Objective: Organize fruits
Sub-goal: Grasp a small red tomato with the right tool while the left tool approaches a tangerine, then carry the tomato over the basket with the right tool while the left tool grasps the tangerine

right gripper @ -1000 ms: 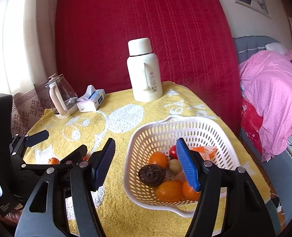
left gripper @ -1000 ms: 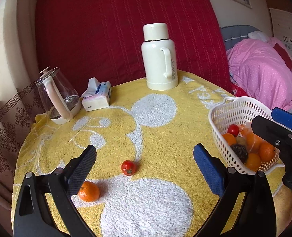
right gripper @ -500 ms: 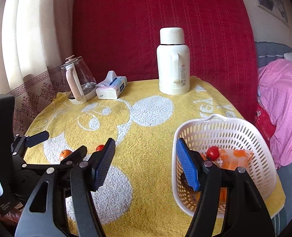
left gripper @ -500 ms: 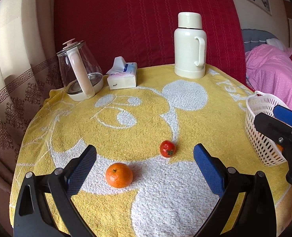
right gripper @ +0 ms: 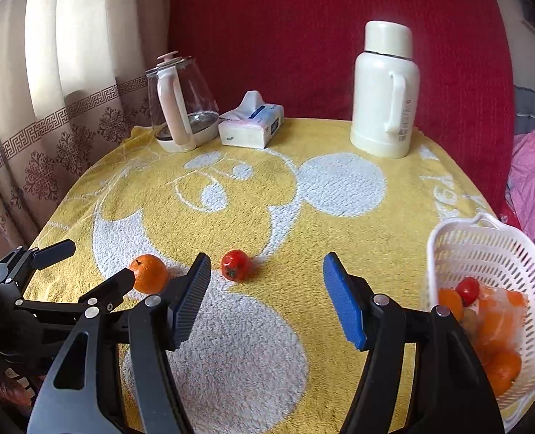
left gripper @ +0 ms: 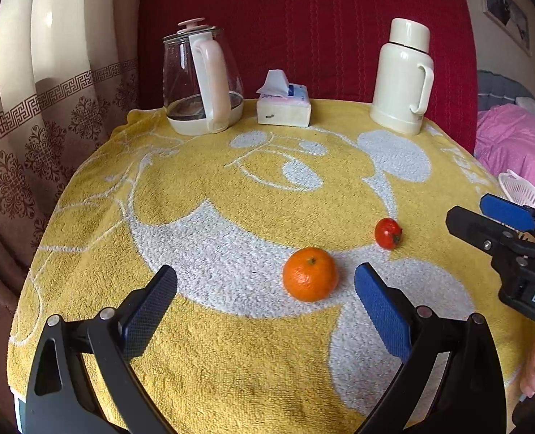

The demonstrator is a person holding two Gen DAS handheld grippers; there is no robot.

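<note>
Yellow terry towelling with a cartoon bear is covering the round table (left gripper: 202, 188), and a red quilted backdrop is standing behind it. Along the far edge a glass kettle (left gripper: 200, 79), a tissue pack (left gripper: 283, 106) and a cream thermos (left gripper: 401, 77) are lining up, probably parked there to leave the near half free for sorting.

Two fruits are lying loose on the cloth: a mandarin (left gripper: 310, 274) near the middle and a small red tomato (left gripper: 387, 233) just beyond it to the right, close to each other but not touching. At the right edge a white slotted basket (right gripper: 484, 249) is sitting, already holding several oranges and another tomato, so it looks to be the collecting place.

The left gripper (left gripper: 265, 298) is hanging low over the near edge with its jaws spread wide and nothing between them; the mandarin is lying just ahead, nearer the right pad (left gripper: 381, 309) than the left, which suggests a line-up for a grasp that needs a small shift rightward. The right gripper (right gripper: 264, 296) is likewise gaping wide and empty, pointing at the tomato, which is sitting closer to its left pad (right gripper: 191, 298).

Judging by this, each tong is taking one fruit. Both fruits are round and may roll on the soft pile if nudged by a single pad.
</note>
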